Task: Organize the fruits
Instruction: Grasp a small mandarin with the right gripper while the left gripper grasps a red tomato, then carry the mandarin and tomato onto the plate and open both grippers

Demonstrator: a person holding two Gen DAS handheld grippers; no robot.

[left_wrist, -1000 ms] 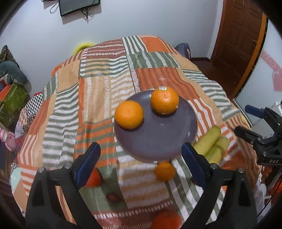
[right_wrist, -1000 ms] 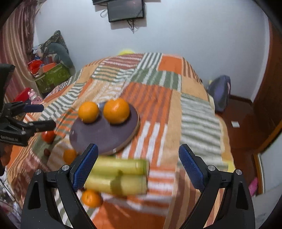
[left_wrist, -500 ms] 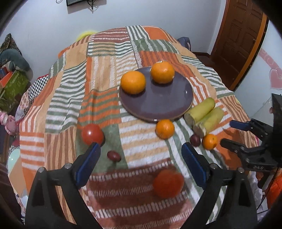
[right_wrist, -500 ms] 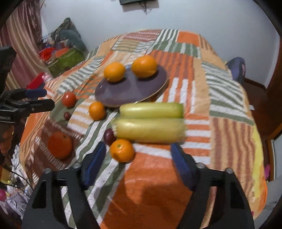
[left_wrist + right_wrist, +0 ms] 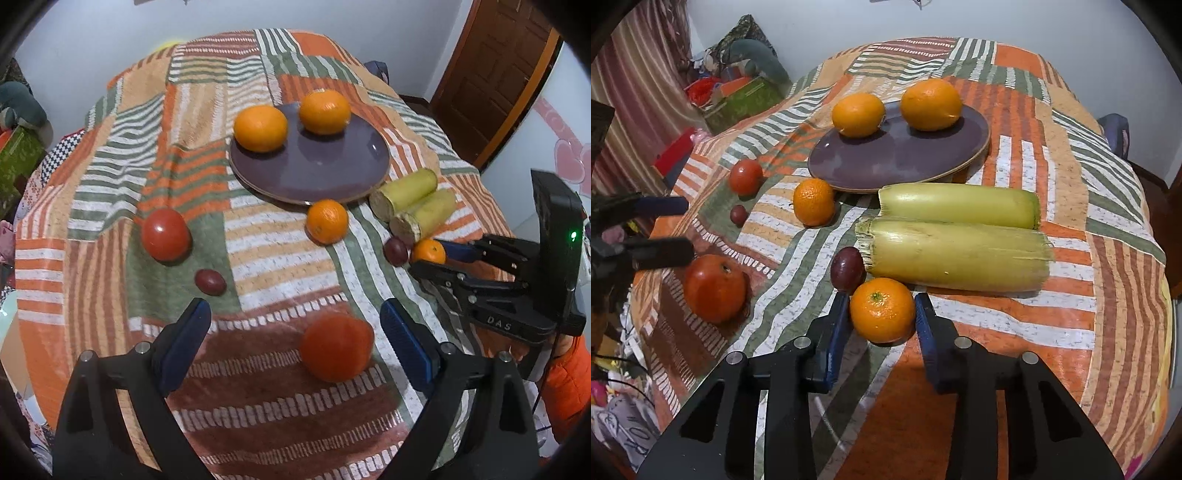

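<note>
A purple plate [image 5: 317, 173] holds two oranges [image 5: 260, 127] [image 5: 324, 111]; it also shows in the right wrist view [image 5: 897, 155]. My right gripper [image 5: 882, 314] has its blue pads on both sides of a small mandarin [image 5: 882, 309] on the cloth, close against it or nearly so. A purple plum [image 5: 847, 268] lies just behind it. My left gripper [image 5: 295, 328] is open above the table's near edge, over a large red-orange fruit [image 5: 335, 347]. Another mandarin [image 5: 327, 220], a tomato [image 5: 165, 234] and a second plum [image 5: 209, 281] lie loose.
Two yellow-green corn cobs [image 5: 956, 236] lie side by side right of the plate. The table has a striped patchwork cloth [image 5: 192, 122]. A wooden door [image 5: 491, 74] stands at the far right, clutter and boxes [image 5: 738, 92] at the left.
Both grippers have pulled back and dropped toward the near fruits. The right gripper has narrowed from wide open to around the small mandarin. The left gripper stays wide open.
</note>
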